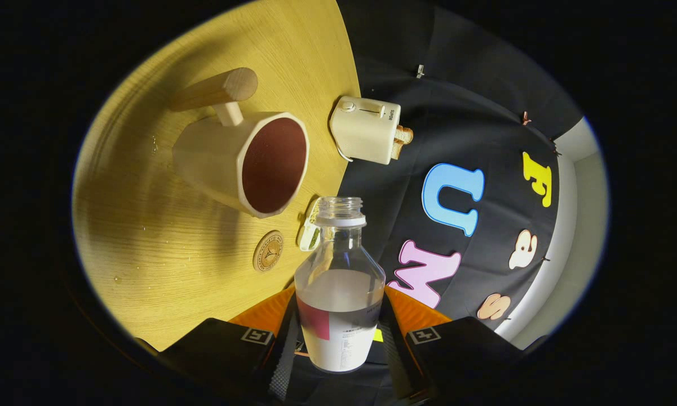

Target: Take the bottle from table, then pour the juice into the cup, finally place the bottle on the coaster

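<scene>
- As the view is rolled hard over, the gripper [340,338] has its two fingers closed against opposite sides of the bottle [339,293], pressing on the lower, labelled part of the body.
- Bottle: clear, uncapped, threaded neck pointing ahead of the fingers; a pale liquid fills roughly the lower half (its surface lies across the body, well short of the neck).
- Handling judgement: rigid wall, smooth and probably slippery, moderately heavy with liquid that will shift on tilting. Whether glass or hard plastic cannot be told. The present hold low on the wide body looks sound; the narrow shoulder would give less purchase.
- Beyond the bottle mouth, near it but apart, stands a pale faceted cup [242,163] with a dark red interior and a wooden dowel handle [214,90], on the light wooden table [146,270].
- A small round wooden coaster [268,251] lies on the table beside the cup, bare.
- Small droplets show on the table surface.
- A cream toaster [365,129] with bread in it sits further off by the table edge.
- Judged stage: bottle taken; pouring either about to begin or just finished.
</scene>
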{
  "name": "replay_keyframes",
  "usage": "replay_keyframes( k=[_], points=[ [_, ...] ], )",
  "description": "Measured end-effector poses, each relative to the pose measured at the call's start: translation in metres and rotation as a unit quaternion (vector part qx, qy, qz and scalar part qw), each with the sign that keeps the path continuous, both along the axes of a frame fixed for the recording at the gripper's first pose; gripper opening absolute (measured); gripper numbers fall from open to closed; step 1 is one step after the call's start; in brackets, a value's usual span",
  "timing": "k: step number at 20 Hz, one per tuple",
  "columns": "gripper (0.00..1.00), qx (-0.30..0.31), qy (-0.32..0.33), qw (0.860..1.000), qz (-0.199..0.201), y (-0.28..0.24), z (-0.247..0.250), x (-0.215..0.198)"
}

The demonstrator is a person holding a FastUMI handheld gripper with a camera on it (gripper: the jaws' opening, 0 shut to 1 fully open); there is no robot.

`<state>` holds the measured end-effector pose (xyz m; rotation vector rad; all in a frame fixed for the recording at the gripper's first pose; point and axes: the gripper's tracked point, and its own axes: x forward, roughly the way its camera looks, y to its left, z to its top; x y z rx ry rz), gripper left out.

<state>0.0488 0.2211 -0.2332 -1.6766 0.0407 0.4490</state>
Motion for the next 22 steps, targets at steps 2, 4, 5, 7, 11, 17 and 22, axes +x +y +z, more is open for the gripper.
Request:
replay_keyframes(
  k=[2, 4, 5, 7, 11, 17, 22],
  points=[
    [0.72, -0.005, -0.005, 1.0, 0.006, 0.0015, 0.0022, -0.0003],
    [0.72, -0.006, -0.005, 1.0, 0.009, 0.0006, 0.003, -0.001],
    [0.72, -0.007, -0.006, 1.0, 0.01, 0.0006, 0.0031, -0.0028],
    [0.72, -0.01, -0.005, 1.0, 0.011, 0.0004, 0.0019, -0.0027],
    [0.72, -0.015, -0.006, 1.0, 0.013, -0.0021, 0.0018, -0.0027],
    [0.71, -0.024, -0.01, 1.0, 0.018, -0.0031, 0.0045, -0.0034],
    [0.72, -0.028, -0.012, 0.999, 0.023, -0.0038, 0.0044, -0.0048]
  ],
)
